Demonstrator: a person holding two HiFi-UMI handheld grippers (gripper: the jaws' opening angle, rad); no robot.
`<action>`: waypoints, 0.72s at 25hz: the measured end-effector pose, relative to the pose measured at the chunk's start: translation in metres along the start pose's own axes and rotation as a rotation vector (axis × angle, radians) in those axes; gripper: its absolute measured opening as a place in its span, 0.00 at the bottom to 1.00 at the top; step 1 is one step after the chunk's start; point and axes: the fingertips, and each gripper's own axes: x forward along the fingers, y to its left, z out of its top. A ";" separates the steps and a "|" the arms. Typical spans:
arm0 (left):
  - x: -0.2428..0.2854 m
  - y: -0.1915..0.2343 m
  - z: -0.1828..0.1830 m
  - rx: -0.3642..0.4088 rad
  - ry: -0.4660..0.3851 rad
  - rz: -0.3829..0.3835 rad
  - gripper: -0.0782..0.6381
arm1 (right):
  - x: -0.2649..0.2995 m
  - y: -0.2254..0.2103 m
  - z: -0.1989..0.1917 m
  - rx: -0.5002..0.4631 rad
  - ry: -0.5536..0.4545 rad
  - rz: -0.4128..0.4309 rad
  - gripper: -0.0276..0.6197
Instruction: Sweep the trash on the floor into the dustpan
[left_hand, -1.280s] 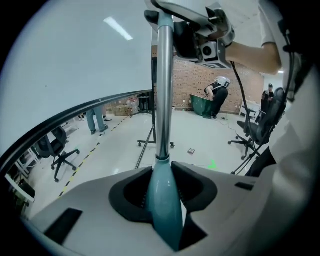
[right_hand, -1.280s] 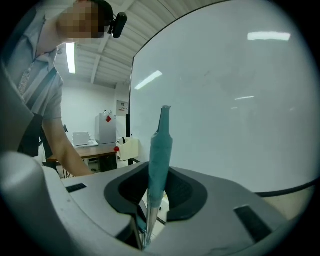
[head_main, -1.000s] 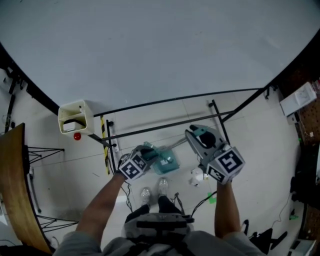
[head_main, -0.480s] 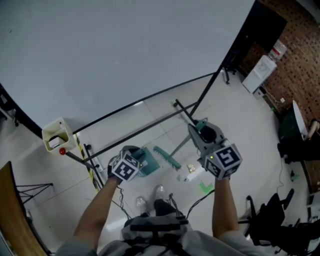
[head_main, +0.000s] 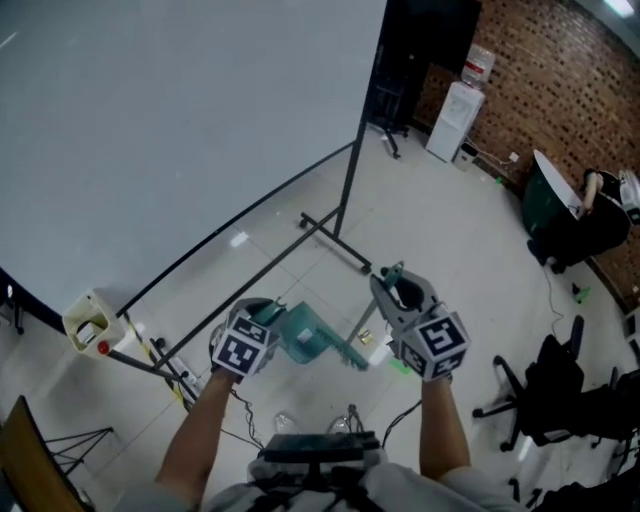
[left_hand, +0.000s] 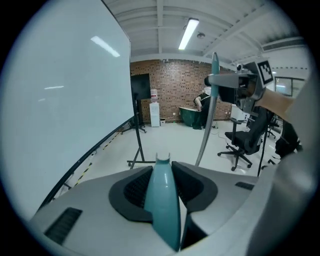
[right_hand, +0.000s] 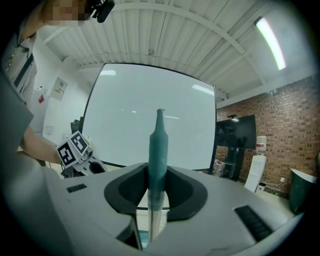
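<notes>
My left gripper (head_main: 268, 322) is shut on the handle of a teal dustpan (head_main: 308, 336), which hangs over the floor at the middle of the head view. In the left gripper view that handle (left_hand: 163, 200) runs between the jaws. My right gripper (head_main: 396, 287) is shut on the teal top of the broom handle (right_hand: 158, 150). The grey broom shaft (head_main: 362, 325) slants down to the left toward the dustpan. A small white scrap of trash (head_main: 377, 341) lies on the floor beside it. The right gripper (left_hand: 241, 88) and the broom shaft (left_hand: 206, 131) also show in the left gripper view.
A big white screen (head_main: 150, 120) on a black stand (head_main: 335, 245) fills the left. A yellowish box (head_main: 90, 322) sits by its base. Black office chairs (head_main: 545, 395) stand at the right. A water dispenser (head_main: 457, 120) stands by the brick wall. Cables lie near my feet.
The head view has swung to the right, bringing the brick wall and chairs in. Both grippers have risen, the dustpan and broom with them, and the right gripper has turned. Both grips are unchanged.
</notes>
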 end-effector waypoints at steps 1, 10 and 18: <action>0.001 -0.007 0.009 0.009 -0.013 -0.011 0.29 | -0.007 -0.002 -0.002 0.010 0.001 -0.013 0.18; 0.011 -0.060 0.079 0.108 -0.127 -0.065 0.29 | -0.062 -0.029 -0.015 0.019 -0.017 -0.090 0.18; 0.018 -0.081 0.114 0.163 -0.198 -0.053 0.29 | -0.083 -0.049 -0.013 -0.002 -0.012 -0.135 0.18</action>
